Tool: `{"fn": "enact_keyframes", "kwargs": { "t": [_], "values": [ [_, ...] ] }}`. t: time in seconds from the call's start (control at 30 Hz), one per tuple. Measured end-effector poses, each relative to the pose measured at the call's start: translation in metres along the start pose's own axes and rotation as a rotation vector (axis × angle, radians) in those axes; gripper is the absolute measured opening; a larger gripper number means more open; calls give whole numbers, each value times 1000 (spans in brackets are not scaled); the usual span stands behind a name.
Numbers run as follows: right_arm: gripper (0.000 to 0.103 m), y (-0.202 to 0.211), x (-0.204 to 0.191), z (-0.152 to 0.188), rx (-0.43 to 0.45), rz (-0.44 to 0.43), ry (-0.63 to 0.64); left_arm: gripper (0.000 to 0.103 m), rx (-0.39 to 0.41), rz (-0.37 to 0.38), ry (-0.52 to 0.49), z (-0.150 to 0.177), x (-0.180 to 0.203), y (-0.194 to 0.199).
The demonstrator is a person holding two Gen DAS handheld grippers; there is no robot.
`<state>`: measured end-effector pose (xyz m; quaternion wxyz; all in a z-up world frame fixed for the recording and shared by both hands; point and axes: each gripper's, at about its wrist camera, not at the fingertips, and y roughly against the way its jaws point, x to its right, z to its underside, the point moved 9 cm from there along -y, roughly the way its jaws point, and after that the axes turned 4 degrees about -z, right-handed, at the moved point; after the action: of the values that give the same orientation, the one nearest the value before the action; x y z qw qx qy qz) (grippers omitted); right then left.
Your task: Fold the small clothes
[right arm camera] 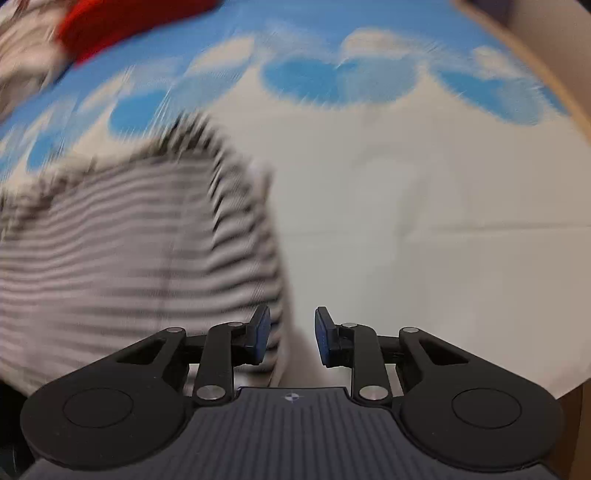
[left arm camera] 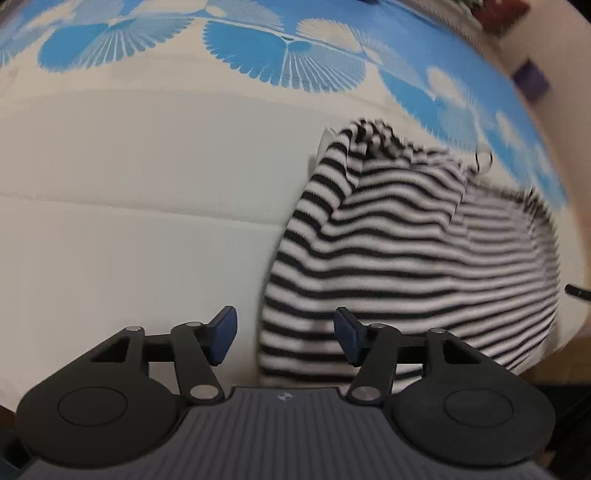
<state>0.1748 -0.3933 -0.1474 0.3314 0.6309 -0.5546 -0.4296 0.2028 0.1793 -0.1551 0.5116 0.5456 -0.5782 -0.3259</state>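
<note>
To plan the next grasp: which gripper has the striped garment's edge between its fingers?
The left gripper: the striped garment reaches into its open gap. The right gripper frames mostly bare sheet.

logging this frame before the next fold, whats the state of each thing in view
striped garment: lying on the bed, partly folded, a sleeve turned over the body, held by neither gripper
left gripper: open, empty, at the garment's near left edge
right gripper: open, empty, at the garment's near right edge
bedsheet: spread flat under the garment
red item: at the far edge, too blurred to tell
</note>
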Motion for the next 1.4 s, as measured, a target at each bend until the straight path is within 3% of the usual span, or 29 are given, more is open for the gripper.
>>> {"fn": "enact_keyframes", "kwargs": {
  "t": [0.07,0.13,0.3,0.37,0.43,0.57,0.63,0.67,0.7,0.73,0.8,0.87,1.07,1.2,1.33,1.4],
  "values": [
    [28,17,6,-19,108,34,-19,69,-8,27,33,-1,1,-8],
    [28,43,4,-34,205,9,-2,70,-20,62,63,-5,0,-18],
    [44,96,-16,-52,388,-71,29,73,-54,152,118,-18,-3,-45],
    [44,94,-16,-45,408,-77,15,74,-82,190,142,-20,-3,-59],
    [44,85,-13,-42,351,-54,9,82,-73,245,148,-27,1,-66],
    [43,83,-16,-48,390,-45,7,85,-72,342,108,-36,20,-77],
    [43,74,-14,-49,364,-24,17,81,-72,377,67,-38,35,-82],
    [43,71,-13,-49,353,-11,22,62,-75,382,45,-39,41,-85],
    [43,68,-11,-51,349,-1,24,41,-83,368,26,-38,45,-88],
    [43,68,-9,-53,353,6,19,33,-95,353,16,-38,48,-92],
    [43,67,-4,-57,358,12,-14,25,-95,338,-21,-39,57,-93],
    [43,68,1,-59,361,22,-56,21,-81,324,-43,-40,58,-87],
    [43,63,12,-67,378,16,-250,17,34,313,31,-51,41,-48],
    [43,57,2,-69,380,5,-298,17,79,198,69,-49,13,-23],
    [43,55,-25,-70,381,-11,-225,17,107,51,53,-44,-11,0],
    [43,55,-38,-70,378,-19,-180,17,124,35,42,-44,-8,12]
  ]
}}
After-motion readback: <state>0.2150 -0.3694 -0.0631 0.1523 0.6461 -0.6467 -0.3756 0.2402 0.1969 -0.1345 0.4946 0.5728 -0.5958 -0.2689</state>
